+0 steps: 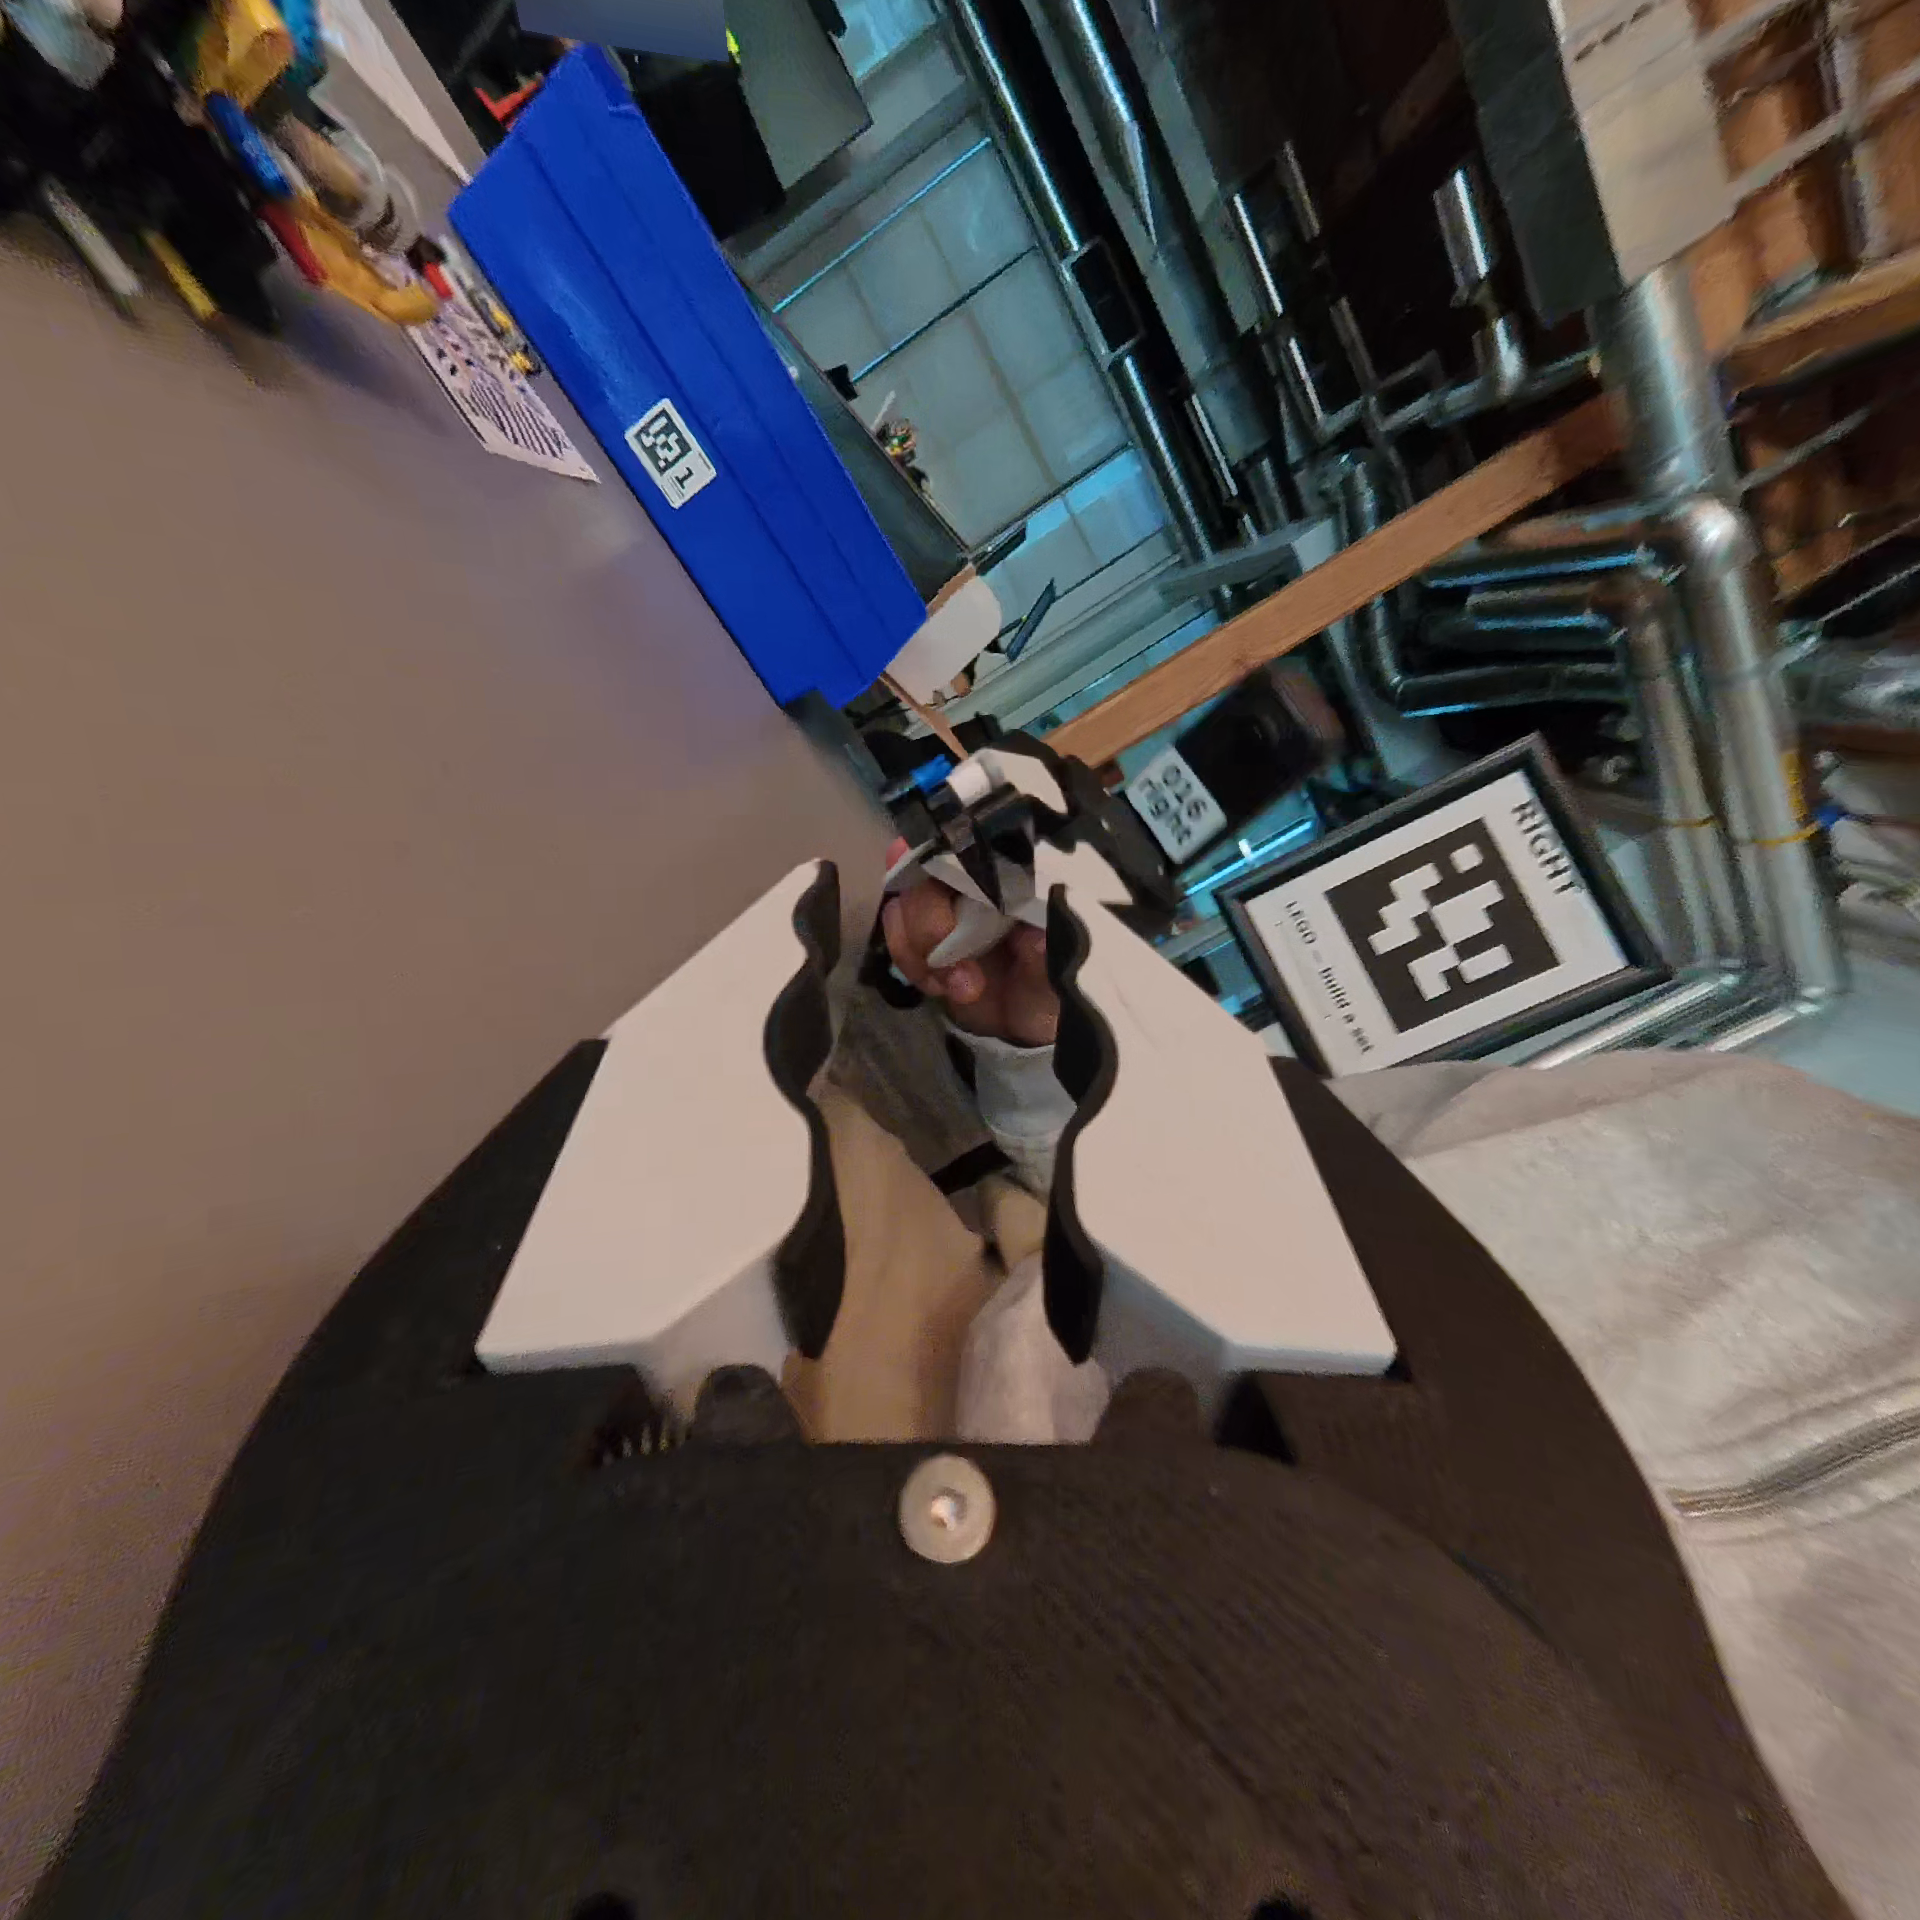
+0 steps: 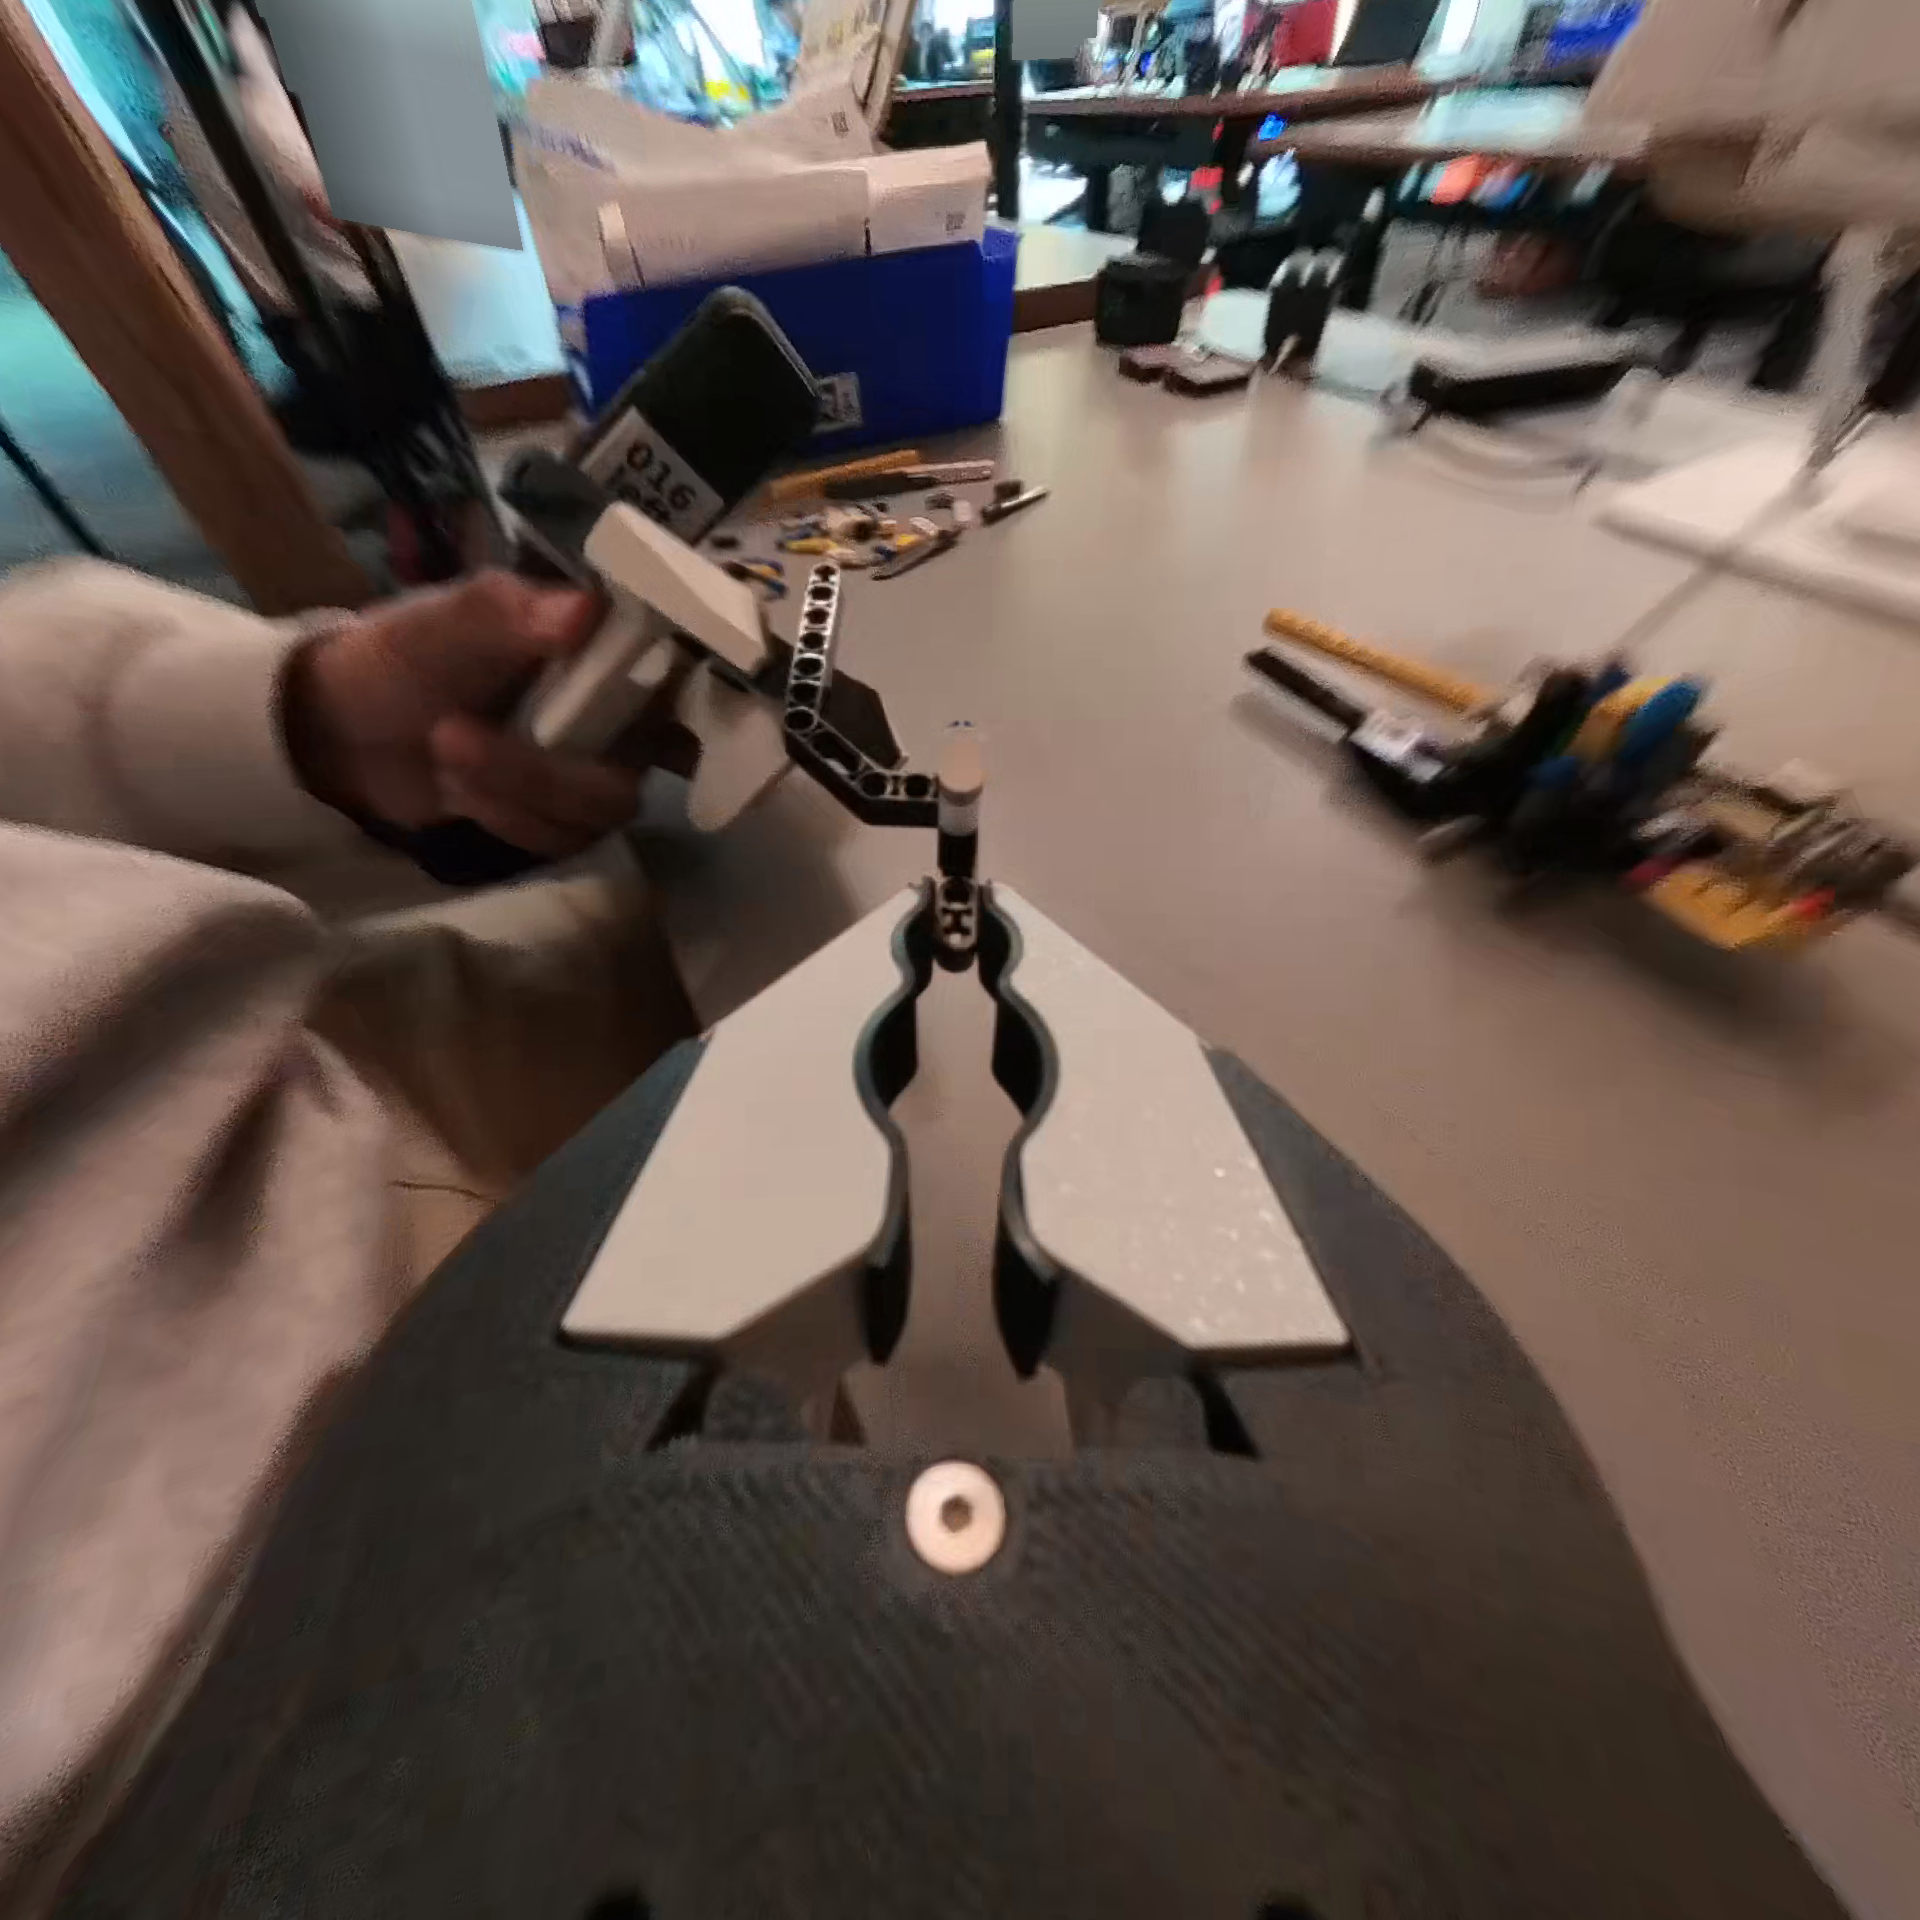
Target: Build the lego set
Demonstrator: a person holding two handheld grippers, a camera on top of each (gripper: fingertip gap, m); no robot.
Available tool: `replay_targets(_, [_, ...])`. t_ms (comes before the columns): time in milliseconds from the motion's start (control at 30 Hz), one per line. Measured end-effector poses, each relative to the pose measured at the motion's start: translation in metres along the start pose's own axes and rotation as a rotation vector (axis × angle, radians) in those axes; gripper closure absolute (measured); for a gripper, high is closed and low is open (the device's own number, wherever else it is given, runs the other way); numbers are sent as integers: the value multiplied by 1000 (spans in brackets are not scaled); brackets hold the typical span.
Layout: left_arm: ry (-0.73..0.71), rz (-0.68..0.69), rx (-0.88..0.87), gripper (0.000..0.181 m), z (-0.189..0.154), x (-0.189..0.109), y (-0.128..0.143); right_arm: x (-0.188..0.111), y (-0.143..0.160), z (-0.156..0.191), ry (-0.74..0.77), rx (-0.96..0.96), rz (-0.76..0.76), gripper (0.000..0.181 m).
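Right tongs (image 2: 951,912) sit nearest, their tips pinched almost together on a small black connector (image 2: 956,920) that stands up out of them. It carries a pale grey cylinder (image 2: 961,774) at its top. A black angled beam (image 2: 805,675) meets that stack just under the cylinder. The grip therefore probably serves to steady this lego sub-assembly in the air above the worktop (image 2: 1351,935) while the beam is seated.

Left tongs (image 1: 940,904) stand wide with nothing between the fingers. In the right wrist view a hand (image 2: 447,717) aims them at the beam's bend, though I cannot tell whether a finger touches the beam. My guess is that they are placed to brace or push it.

Farther out, toward the worktop's right edge, a blurred part-built model (image 2: 1621,769) in yellow, blue and black lies flat. Loose parts (image 2: 862,530) are scattered near the far edge, just in front of a blue bin (image 2: 914,322), likely handy for picking. The bin holds white paper and cartons (image 2: 748,208) that rise above its rim. Anything beneath them is hidden.
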State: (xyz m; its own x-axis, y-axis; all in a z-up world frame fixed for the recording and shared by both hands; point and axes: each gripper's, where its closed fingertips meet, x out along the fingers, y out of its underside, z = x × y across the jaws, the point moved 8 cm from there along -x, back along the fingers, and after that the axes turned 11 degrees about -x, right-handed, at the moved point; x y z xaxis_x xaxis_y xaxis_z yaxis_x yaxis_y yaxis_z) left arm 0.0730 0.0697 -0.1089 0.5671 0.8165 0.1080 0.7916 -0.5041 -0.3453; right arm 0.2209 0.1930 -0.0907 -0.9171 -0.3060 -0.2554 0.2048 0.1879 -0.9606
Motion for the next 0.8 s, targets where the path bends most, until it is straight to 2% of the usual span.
replay_targets(33, [-12,9,31,143,-1,0,0,0,3,-4,-39,112,-12,176])
replay_targets(133, [-50,25,94,143,-3,0,-1,1,15,-11,-194,416,-17,176])
replay_targets(233, [-46,14,79,143,-1,-1,-3,3,28,-11,-309,571,38,176])
replay_targets(300, [-29,29,54,151,0,-2,-3,6,33,-10,-338,615,68,176])
replay_targets(367, [-34,44,31,170,2,-2,-2,8,34,-8,-354,635,67,176])
replay_targets(500, [-29,60,-9,170,5,-2,-2,7,35,-11,-337,641,54,176])
replay_targets(567, [-29,62,-23,172,6,-1,-1,6,36,-14,-300,628,53,169])
replay_targets(633, [-46,45,-48,176,8,-2,-2,4,34,-17,-226,572,61,150])
replay_targets(733, [-61,26,-76,176,12,-5,-3,-1,23,-18,-89,318,67,145])
replay_targets(800, [-96,16,-86,176,15,-6,-3,2,23,-12,-29,135,159,143])
